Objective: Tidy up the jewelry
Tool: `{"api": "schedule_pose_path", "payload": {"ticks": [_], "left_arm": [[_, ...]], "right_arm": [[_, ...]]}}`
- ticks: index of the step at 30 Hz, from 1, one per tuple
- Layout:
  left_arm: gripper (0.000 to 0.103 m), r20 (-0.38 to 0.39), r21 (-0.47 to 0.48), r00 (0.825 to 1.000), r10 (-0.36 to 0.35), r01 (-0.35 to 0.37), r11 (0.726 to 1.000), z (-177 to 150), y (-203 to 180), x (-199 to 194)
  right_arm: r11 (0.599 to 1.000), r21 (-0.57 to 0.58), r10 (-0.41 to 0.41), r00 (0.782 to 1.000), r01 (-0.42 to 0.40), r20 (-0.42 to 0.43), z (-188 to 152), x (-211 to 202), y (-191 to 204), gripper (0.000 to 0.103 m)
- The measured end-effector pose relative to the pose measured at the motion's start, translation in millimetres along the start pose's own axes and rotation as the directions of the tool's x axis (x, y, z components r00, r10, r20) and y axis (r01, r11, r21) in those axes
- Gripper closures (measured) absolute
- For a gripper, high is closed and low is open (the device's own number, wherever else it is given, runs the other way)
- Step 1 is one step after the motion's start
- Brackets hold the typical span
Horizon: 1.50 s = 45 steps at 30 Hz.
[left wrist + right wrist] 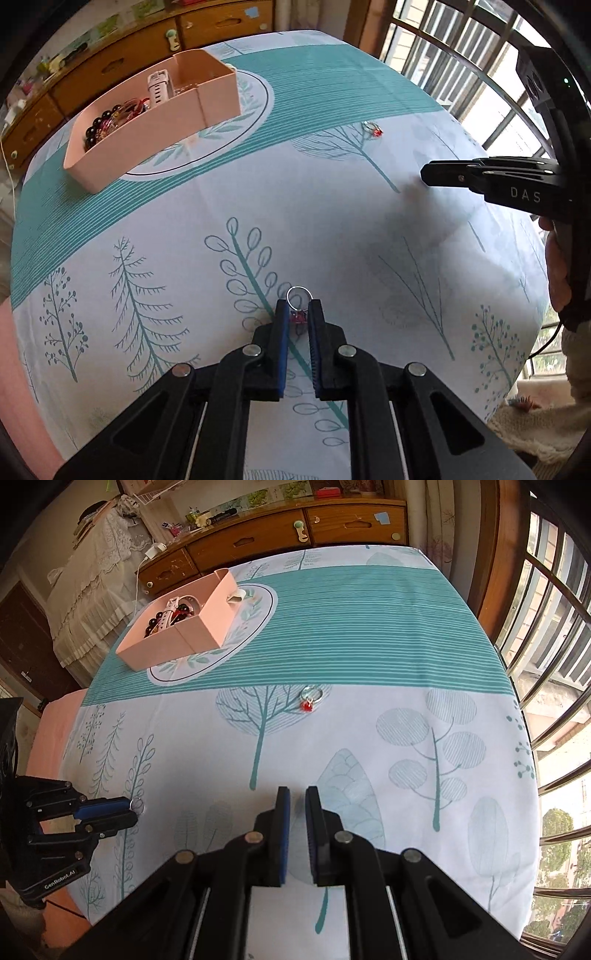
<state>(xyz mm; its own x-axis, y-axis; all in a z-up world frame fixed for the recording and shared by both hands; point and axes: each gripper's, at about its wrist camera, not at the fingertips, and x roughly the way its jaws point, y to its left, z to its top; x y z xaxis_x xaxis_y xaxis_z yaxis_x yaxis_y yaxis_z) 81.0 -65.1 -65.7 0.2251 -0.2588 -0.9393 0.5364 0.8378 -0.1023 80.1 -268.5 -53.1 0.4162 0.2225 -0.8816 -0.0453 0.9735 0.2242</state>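
My left gripper (pixel 298 308) is shut on a silver ring with a pink stone (pixel 298 295), held just above the tablecloth; it also shows in the right wrist view (pixel 133 810) at the left. A second silver ring with a red stone (pixel 373 128) (pixel 310 698) lies on the cloth, apart from both grippers. A pink two-compartment box (pixel 147 125) (pixel 177 635) with bead bracelets and a white watch band stands at the far left. My right gripper (pixel 298 797) is nearly closed and empty above the cloth; it shows in the left wrist view (pixel 428 173) at the right.
The table carries a white and teal tree-print cloth (pixel 332 627). A wooden drawer cabinet (pixel 280 535) stands behind the table. A barred window (pixel 546 609) runs along the right side. A small white object (pixel 236 596) lies beside the box.
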Motion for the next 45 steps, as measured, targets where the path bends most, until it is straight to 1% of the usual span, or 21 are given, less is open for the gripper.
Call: {"api": "schedule_pose_path", "payload": {"ticks": [2, 4, 5, 6, 8, 13, 17, 23, 25, 26, 27, 28, 29, 30, 32, 35, 37, 40, 42, 45], "left_arm": [[0.095, -0.002, -0.051, 1.000, -0.009, 0.009, 0.999, 5.3, 8.3, 4.3], [0.095, 0.003, -0.082, 1.000, -0.025, 0.025, 0.996, 8.8, 15.7, 6.0], [0.095, 0.002, -0.091, 1.000, -0.025, 0.025, 0.996, 9.8, 18.7, 6.6], [0.095, 0.003, -0.101, 1.000, -0.029, 0.029, 0.994, 10.6, 23.0, 6.8], [0.095, 0.006, -0.121, 0.999, -0.035, 0.036, 0.992, 12.4, 29.6, 7.7], [0.095, 0.013, -0.134, 0.999, -0.044, 0.045, 0.990, 12.2, 37.1, 7.6], [0.095, 0.018, -0.135, 0.999, -0.044, 0.046, 0.990, 6.7, 33.2, 9.1], [0.095, 0.024, -0.153, 0.997, -0.068, 0.070, 0.986, 7.7, 40.1, 7.2], [0.095, 0.025, -0.154, 0.997, -0.067, 0.070, 0.986, 7.7, 41.3, 7.5], [0.095, 0.025, -0.155, 0.997, -0.068, 0.071, 0.985, 7.8, 41.1, 7.2], [0.095, 0.025, -0.158, 0.997, -0.069, 0.072, 0.985, 7.6, 42.0, 7.2], [0.095, 0.026, -0.161, 0.997, -0.067, 0.071, 0.984, 7.6, 43.1, 7.1], [0.095, 0.027, -0.163, 0.998, -0.063, 0.067, 0.984, 7.9, 43.8, 7.0], [0.095, 0.028, -0.167, 0.998, -0.062, 0.066, 0.984, 7.9, 45.2, 6.9], [0.095, 0.028, -0.178, 0.998, -0.061, 0.065, 0.982, 7.8, 48.0, 6.2], [0.095, 0.030, -0.193, 0.998, -0.051, 0.056, 0.980, 7.7, 53.5, 4.7], [0.095, 0.037, -0.206, 0.998, -0.048, 0.054, 0.977, 9.0, 59.1, 0.9], [0.095, 0.065, -0.230, 0.998, -0.027, 0.042, 0.972, 17.7, 69.6, -12.4], [0.095, 0.094, -0.251, 0.996, -0.005, 0.029, 0.968, 28.8, 79.1, -25.2], [0.095, 0.147, -0.282, 0.988, 0.042, 0.002, 0.960, 52.3, 96.6, -46.3]], "right_arm": [[1.000, 0.012, 0.002, 1.000, -0.002, 0.000, 9.8, 4.7, -0.9, 0.094], [1.000, 0.018, 0.001, 1.000, -0.001, 0.000, 16.2, 7.7, -1.0, 0.093], [1.000, 0.020, -0.007, 1.000, 0.007, 0.004, 18.1, 8.8, -1.2, 0.087], [1.000, 0.020, -0.012, 1.000, 0.012, 0.009, 19.2, 9.6, -1.1, 0.079], [1.000, 0.017, -0.018, 1.000, 0.018, 0.009, 20.1, 12.7, -0.2, 0.076], [0.998, 0.000, -0.060, 0.998, 0.060, 0.028, 25.4, 16.9, 6.3, 0.076], [0.997, 0.001, -0.079, 0.995, 0.079, 0.055, 29.8, 21.0, 9.5, 0.076], [0.991, -0.026, -0.127, 0.989, 0.129, 0.082, 30.8, 24.6, 16.0, 0.076], [0.987, -0.046, -0.148, 0.985, 0.152, 0.092, 30.0, 25.6, 19.3, 0.076], [0.983, -0.058, -0.166, 0.981, 0.172, 0.097, 29.6, 26.1, 20.7, 0.078], [0.983, -0.058, -0.166, 0.981, 0.172, 0.097, 29.6, 26.1, 20.7, 0.085], [0.975, -0.073, -0.203, 0.973, 0.212, 0.109, 28.7, 26.9, 22.9, 0.087], [0.974, -0.076, -0.206, 0.972, 0.215, 0.113, 28.6, 27.0, 22.7, 0.091], [0.973, -0.077, -0.206, 0.972, 0.216, 0.116, 28.4, 27.0, 22.7, 0.094], [0.972, -0.084, -0.210, 0.970, 0.221, 0.120, 28.0, 26.8, 22.9, 0.095], [0.975, -0.090, -0.190, 0.974, 0.202, 0.119, 27.3, 26.6, 24.4, 0.095], [0.984, -0.090, -0.145, 0.981, 0.157, 0.126, 28.8, 20.7, 29.6, 0.096], [0.991, -0.102, -0.067, 0.985, 0.084, 0.160, 37.0, 4.7, 44.4, 0.096], [0.993, -0.117, -0.004, 0.982, 0.027, 0.190, 47.5, -8.0, 57.8, 0.095], [0.990, -0.134, 0.078, 0.969, -0.047, 0.236, 70.3, -24.0, 79.1, 0.095]]}}
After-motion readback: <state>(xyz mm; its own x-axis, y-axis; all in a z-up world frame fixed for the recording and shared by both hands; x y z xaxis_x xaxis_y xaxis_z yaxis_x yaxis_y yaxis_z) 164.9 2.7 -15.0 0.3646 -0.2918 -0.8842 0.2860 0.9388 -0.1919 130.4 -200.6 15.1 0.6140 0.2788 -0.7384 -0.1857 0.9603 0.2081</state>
